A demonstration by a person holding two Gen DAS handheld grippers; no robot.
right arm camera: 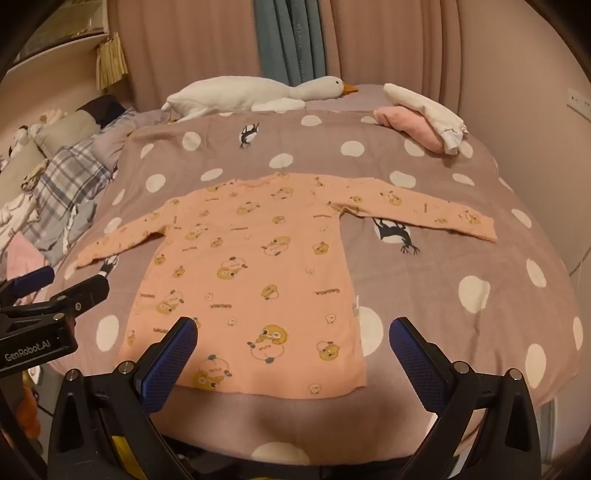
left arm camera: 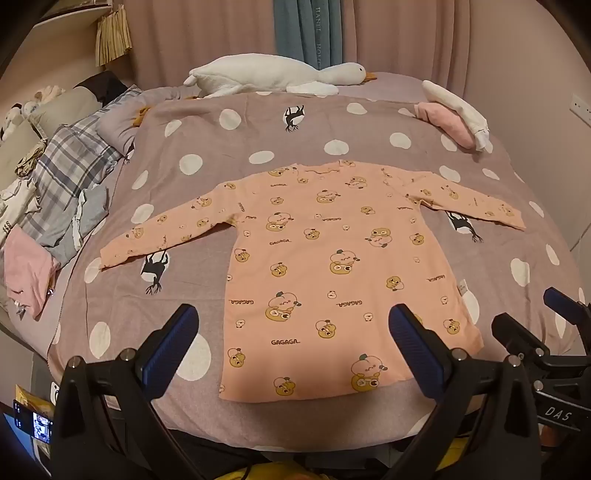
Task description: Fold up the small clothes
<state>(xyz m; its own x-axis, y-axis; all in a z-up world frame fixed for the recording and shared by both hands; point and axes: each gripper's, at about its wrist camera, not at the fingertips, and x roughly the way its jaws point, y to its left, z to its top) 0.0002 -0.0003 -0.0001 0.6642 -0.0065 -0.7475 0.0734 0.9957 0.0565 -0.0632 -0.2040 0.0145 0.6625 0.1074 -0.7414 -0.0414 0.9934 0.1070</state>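
Overhead, both tools (left arm camera: 293,325) (right arm camera: 293,334) wide open, empty, above shirt (left arm camera: 332,266).

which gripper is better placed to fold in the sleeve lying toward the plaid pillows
Left, probably. That sleeve lies on the left gripper's side of the shirt; the right gripper would have to cross over the body. Both are open, holding nothing.

A home bedroom: a bed (left arm camera: 177,314) with polka-dot duvet, goose plush (left arm camera: 273,75), curtains (left arm camera: 221,29).
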